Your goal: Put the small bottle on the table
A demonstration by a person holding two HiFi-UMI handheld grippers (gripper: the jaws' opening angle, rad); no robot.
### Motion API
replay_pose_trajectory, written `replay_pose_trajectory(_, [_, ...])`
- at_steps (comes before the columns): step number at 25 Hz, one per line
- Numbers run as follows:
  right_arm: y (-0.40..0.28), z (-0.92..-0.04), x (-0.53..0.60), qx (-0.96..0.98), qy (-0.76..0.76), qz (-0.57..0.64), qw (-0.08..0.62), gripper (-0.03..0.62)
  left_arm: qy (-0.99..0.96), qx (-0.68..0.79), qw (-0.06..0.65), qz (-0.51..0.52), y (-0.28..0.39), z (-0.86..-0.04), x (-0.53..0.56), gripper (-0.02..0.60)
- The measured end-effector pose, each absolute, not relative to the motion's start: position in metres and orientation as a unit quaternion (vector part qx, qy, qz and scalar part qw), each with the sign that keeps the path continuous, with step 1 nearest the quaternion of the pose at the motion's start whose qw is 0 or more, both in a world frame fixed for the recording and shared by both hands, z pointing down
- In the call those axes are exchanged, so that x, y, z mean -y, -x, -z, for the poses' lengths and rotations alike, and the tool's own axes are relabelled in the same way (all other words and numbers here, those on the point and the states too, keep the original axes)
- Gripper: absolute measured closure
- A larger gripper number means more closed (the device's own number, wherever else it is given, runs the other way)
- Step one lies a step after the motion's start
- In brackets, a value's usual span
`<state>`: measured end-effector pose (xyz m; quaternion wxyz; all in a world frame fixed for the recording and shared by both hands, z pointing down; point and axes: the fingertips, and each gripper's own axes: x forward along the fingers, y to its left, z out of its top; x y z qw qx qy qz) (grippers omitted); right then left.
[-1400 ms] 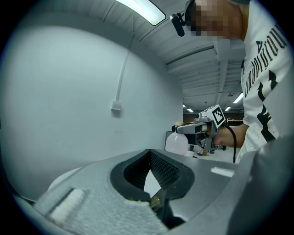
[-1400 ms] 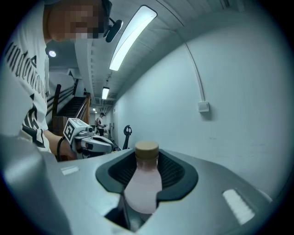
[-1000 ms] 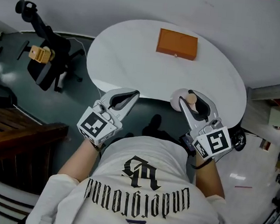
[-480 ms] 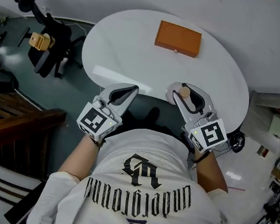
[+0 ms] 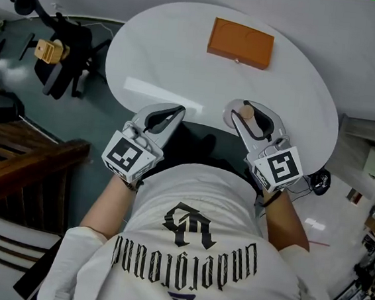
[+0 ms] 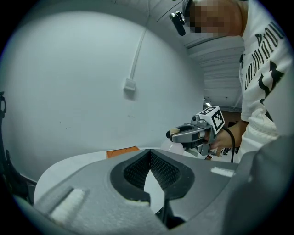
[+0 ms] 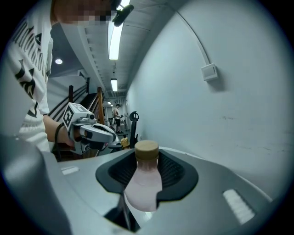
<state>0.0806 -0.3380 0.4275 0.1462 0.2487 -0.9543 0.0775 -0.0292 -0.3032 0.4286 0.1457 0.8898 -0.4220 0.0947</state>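
Note:
The small bottle [image 7: 143, 183] has a pale pink body and a tan cap. My right gripper [image 7: 147, 153] is shut on it, pads on both sides of its neck, and holds it upright. In the head view the bottle's cap [image 5: 247, 111] shows inside the right gripper [image 5: 253, 109], over the near edge of the white oval table [image 5: 170, 58]. My left gripper [image 5: 168, 116] hangs just short of that edge, to the left, jaws shut with nothing in them. Its closed tips [image 6: 149, 151] point toward the table.
An orange box [image 5: 241, 43] lies on the table's far side. A black office chair with a tan object [image 5: 54, 52] stands on the dark floor to the left. Wooden steps [image 5: 20, 162] are at the near left, and shelving stands at the right.
Both grippers have moved a little forward toward the table with the bottle still held. The table's near edge now lies closer to the person's body.

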Motion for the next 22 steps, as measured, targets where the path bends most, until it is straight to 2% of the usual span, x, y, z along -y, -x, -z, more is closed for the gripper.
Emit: replay_pose_trajectory(22, [-0.059,-0.529,0.392,0.933,-0.254,-0.107,0.232,0.456,-0.904,0.37,0.181,-0.116,0.037,-0.5,0.362,0.574])
